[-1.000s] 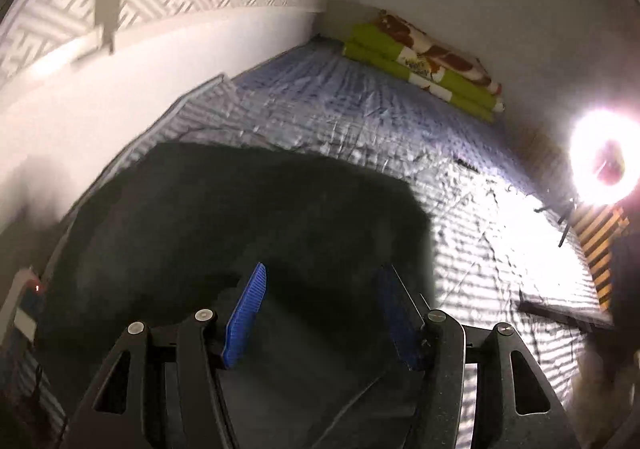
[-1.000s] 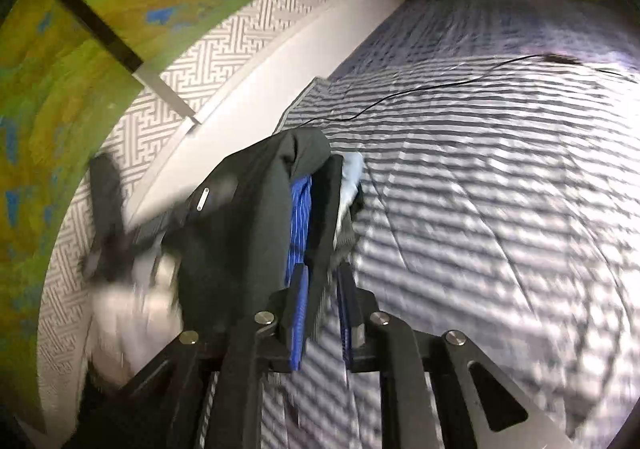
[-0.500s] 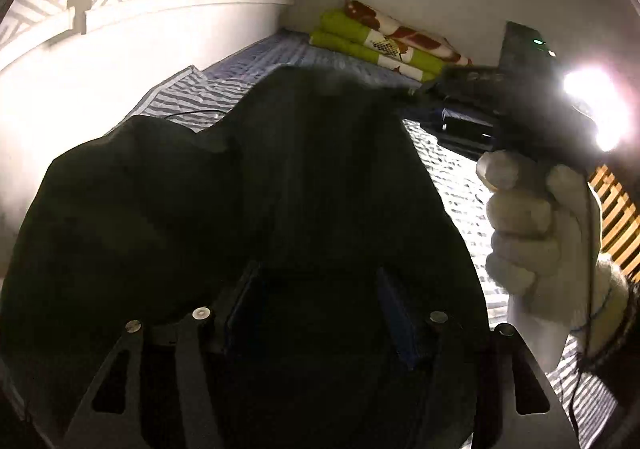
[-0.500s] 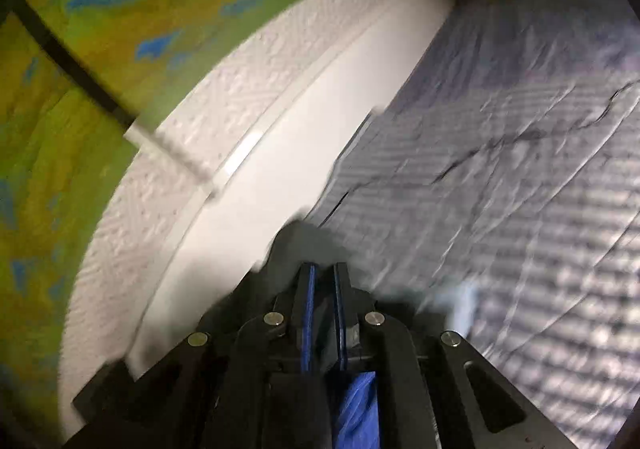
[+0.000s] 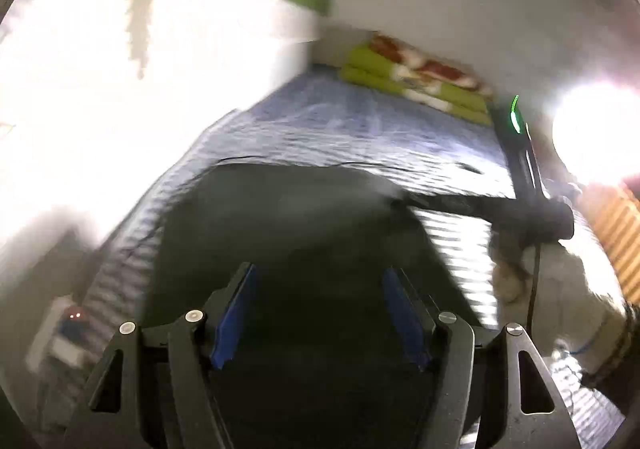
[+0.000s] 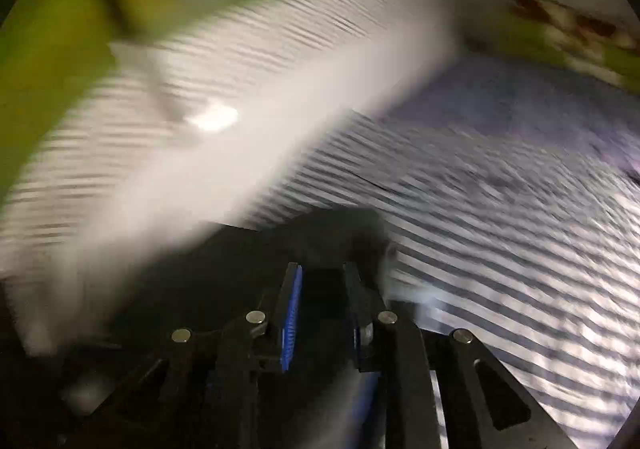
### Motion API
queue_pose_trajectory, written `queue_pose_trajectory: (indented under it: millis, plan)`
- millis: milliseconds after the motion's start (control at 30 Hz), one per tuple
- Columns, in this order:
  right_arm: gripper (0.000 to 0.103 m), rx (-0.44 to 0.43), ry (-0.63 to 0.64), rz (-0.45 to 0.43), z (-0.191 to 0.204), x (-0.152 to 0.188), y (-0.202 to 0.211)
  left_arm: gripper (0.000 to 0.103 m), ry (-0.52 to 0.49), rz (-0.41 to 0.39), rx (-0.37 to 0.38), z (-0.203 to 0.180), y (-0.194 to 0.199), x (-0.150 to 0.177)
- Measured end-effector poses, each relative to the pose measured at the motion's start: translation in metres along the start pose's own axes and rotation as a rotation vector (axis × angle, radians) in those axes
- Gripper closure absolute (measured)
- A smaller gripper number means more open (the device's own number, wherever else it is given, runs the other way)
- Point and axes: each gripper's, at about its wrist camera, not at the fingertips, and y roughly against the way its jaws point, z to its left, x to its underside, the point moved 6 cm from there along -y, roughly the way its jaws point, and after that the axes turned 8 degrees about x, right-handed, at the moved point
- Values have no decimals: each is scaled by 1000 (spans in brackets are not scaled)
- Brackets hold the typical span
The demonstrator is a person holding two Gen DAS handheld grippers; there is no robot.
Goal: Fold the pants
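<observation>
Dark pants [image 5: 300, 217] lie spread on the striped bed sheet [image 5: 360, 129]. My left gripper [image 5: 319, 269] hovers over their near part, jaws wide and still opening, blue pads bare, nothing pinched. In the left wrist view a gloved hand [image 5: 560, 289] holds my right gripper [image 5: 400, 203] at the pants' far right corner. The right wrist view is blurred: my right gripper [image 6: 322, 267] has its jaws opening, with dark pants cloth [image 6: 240, 261] loose in the narrow gap and below it.
A white wall [image 5: 100, 129] runs along the bed's left side. A folded green blanket [image 5: 416, 85] lies at the bed's far end. A bright lamp [image 5: 592, 137] glares at the right. A thin black cable [image 5: 240, 159] crosses the sheet.
The pants, lifted and filling the left view half a second ago, now lie flat on the bed. The right jaws have parted from their tight grip. The left jaws stand a little wider.
</observation>
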Motion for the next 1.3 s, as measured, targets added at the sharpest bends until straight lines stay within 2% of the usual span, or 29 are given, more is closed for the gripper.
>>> queue_pose_trajectory:
  millis: [33, 100, 200, 267, 333, 400, 467, 533, 633, 700, 800, 933, 1100, 1200, 1300]
  plan:
    - [82, 20, -60, 20, -18, 4, -5, 35, 66, 12, -8, 20, 1, 1]
    - [82, -15, -167, 8, -44, 8, 5, 36, 141, -5, -34, 45, 7, 1]
    - [82, -88, -198, -4, -52, 25, 37, 36, 218, -54, -13, 66, 26, 5]
    - [82, -166, -178, -23, -38, 43, 63, 36, 216, -63, -3, 67, 38, 11]
    - [82, -286, -121, -32, -7, 67, 92, 36, 195, -48, -5, 63, 47, 19]
    - [82, -318, -35, -27, 17, 90, 107, 36, 161, -12, -23, 55, 46, 32]
    - [82, -261, 83, 6, 39, 118, 107, 35, 161, 26, -39, 47, 41, 37]
    - [82, -106, 177, 87, 40, 157, 95, 35, 159, 72, -61, 40, 37, 50]
    - [82, -50, 183, 176, 22, 194, 98, 35, 123, 108, -127, 27, 47, 79]
    - [82, -25, 160, 196, 5, 209, 118, 35, 128, 121, -126, 16, 58, 94]
    - [82, -28, 118, 179, -15, 223, 156, 35, 128, 138, -116, -10, 80, 115]
    - [82, -28, 79, 125, -32, 233, 215, 35, 95, 138, -112, -65, 114, 137]
    - [80, 23, 101, -7, -47, 249, 300, 35, 21, 80, -90, -153, 162, 138]
    - [70, 36, 111, -75, -55, 265, 349, 33, -23, 24, -60, -211, 193, 135]
    - [63, 63, 149, -123, -61, 283, 385, 27, -60, -38, -44, -263, 222, 139]
